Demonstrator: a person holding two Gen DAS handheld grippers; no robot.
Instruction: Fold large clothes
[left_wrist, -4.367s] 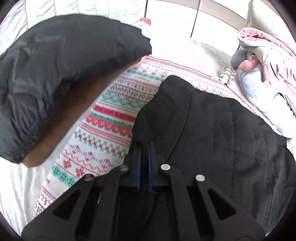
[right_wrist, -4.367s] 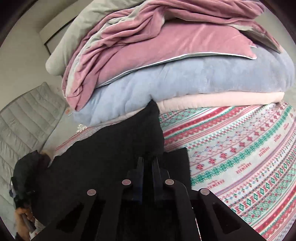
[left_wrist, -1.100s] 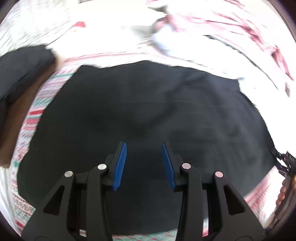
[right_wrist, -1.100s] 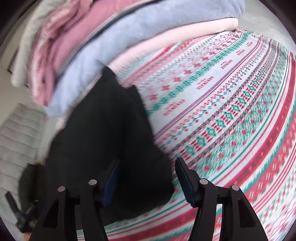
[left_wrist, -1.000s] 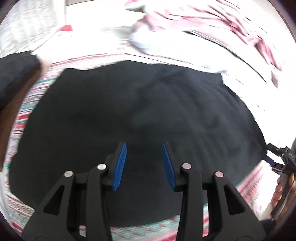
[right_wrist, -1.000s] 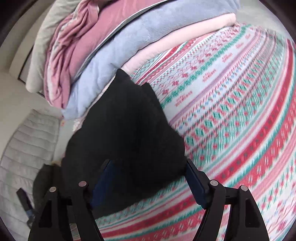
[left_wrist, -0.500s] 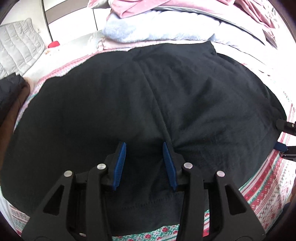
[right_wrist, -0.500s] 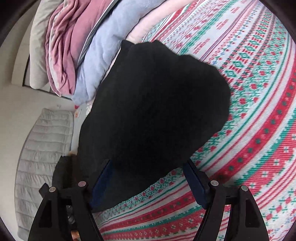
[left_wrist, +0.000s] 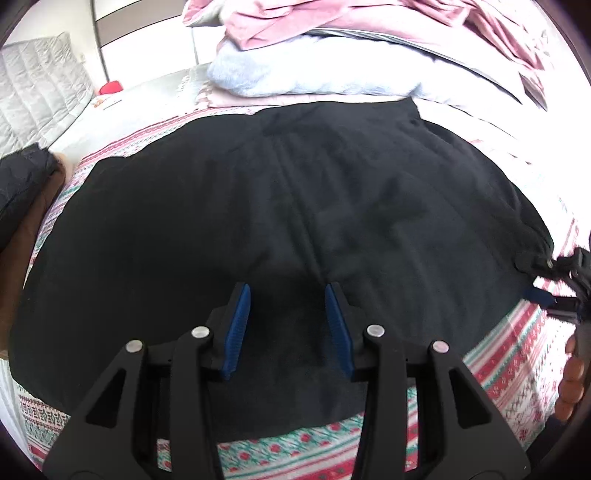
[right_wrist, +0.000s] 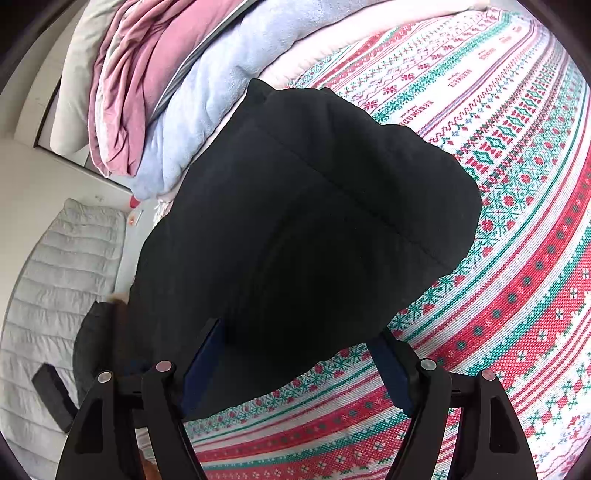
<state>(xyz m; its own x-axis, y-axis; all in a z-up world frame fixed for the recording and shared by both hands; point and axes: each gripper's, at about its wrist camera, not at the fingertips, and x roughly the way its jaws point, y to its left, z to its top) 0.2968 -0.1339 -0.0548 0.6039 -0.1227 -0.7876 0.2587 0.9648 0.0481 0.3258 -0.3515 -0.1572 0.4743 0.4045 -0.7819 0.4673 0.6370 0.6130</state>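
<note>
One black garment (left_wrist: 295, 206) lies spread flat on the patterned bedspread (right_wrist: 517, 184), matte and dark, with a seam running down its middle in the left wrist view; it fills the centre of both frames. Its near hem shows along the bottom of the left view, with a strip of red, green and white bedspread below it. In the right wrist view its rounded edge curves from upper centre to lower centre, and bare bedspread fills the whole right side of the frame.

The left gripper (left_wrist: 288, 325) hangs over the near hem, jaws apart, nothing between the blue pads. The right gripper (right_wrist: 295, 365) straddles the garment's lower edge with jaws wide apart, the pads not pressing the cloth.

One stack of folded bedding (left_wrist: 351, 44), pink over pale blue, borders the garment's far edge at the top.
</note>
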